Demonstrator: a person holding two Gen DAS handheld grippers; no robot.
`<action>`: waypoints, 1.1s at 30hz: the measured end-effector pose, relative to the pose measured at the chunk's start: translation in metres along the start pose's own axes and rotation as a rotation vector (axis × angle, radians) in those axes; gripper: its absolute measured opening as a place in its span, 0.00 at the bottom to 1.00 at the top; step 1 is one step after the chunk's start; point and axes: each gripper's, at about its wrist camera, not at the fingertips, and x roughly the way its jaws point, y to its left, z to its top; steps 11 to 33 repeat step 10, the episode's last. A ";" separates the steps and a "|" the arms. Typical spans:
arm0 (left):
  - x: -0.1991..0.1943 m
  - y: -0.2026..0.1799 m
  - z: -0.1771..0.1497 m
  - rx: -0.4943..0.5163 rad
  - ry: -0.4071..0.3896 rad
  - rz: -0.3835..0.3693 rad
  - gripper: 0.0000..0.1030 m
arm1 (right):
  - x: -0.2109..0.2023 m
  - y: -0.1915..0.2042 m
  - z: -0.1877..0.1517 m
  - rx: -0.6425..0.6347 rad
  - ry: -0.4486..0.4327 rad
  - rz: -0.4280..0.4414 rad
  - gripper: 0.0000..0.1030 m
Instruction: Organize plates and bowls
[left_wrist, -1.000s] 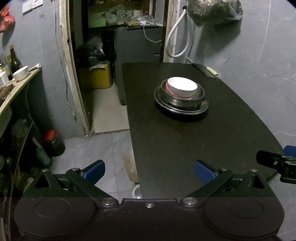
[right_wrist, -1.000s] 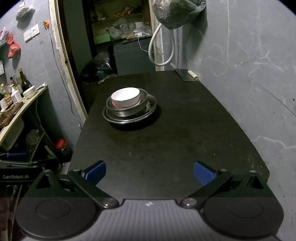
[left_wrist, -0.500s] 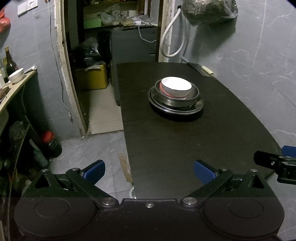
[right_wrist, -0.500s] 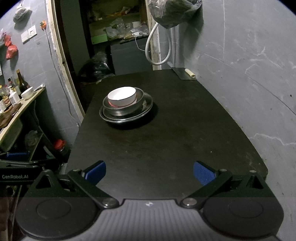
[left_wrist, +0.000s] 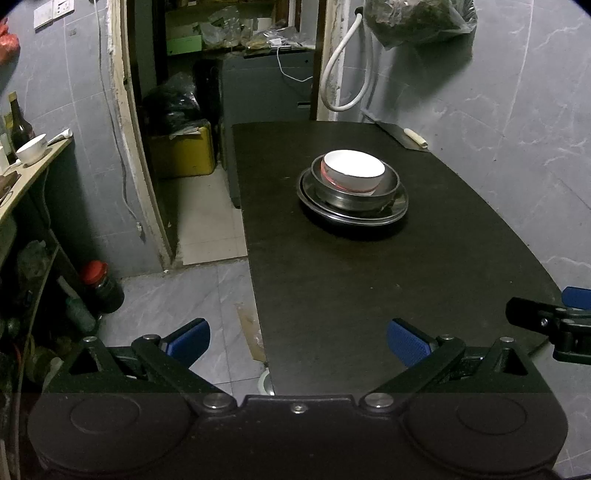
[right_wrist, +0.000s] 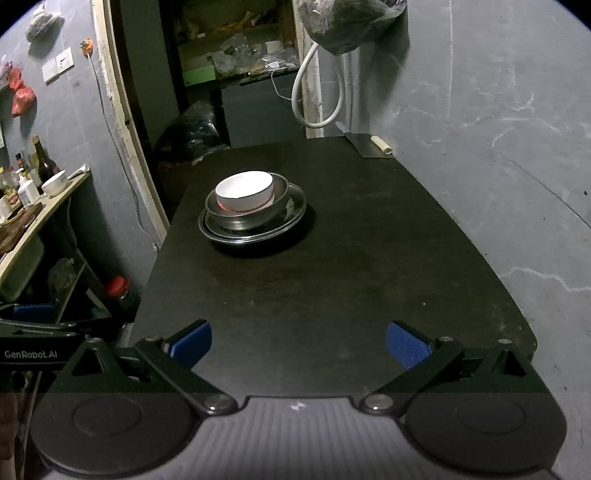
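Observation:
A white bowl (left_wrist: 354, 171) sits inside a steel bowl (left_wrist: 388, 188), which rests on a steel plate (left_wrist: 397, 211) near the far half of the black table (left_wrist: 369, 295). The same stack shows in the right wrist view: white bowl (right_wrist: 244, 190), steel bowl (right_wrist: 280, 192), plate (right_wrist: 297, 212). My left gripper (left_wrist: 298, 341) hangs open over the table's near left edge, nothing between its fingers. My right gripper (right_wrist: 298, 343) is open above the near end of the table (right_wrist: 332, 280), well short of the stack.
A cleaver (right_wrist: 371, 146) lies at the table's far right corner. The wall runs along the right side. A shelf (left_wrist: 22, 184) with a white bowl and bottles stands at left, jars on the floor below it. A doorway with clutter opens behind the table.
Both views have pulled back slightly, so the stack looks a little smaller and farther. The dishes have not moved and both grippers stay open.

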 end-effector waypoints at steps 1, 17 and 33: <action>0.000 0.000 0.000 0.000 0.003 0.001 0.99 | 0.000 0.000 0.000 0.000 -0.001 0.000 1.00; 0.004 0.005 -0.001 0.000 0.014 -0.001 0.99 | 0.005 -0.001 0.000 0.008 0.006 -0.003 1.00; 0.004 0.005 -0.001 0.000 0.014 -0.001 0.99 | 0.005 -0.001 0.000 0.008 0.006 -0.003 1.00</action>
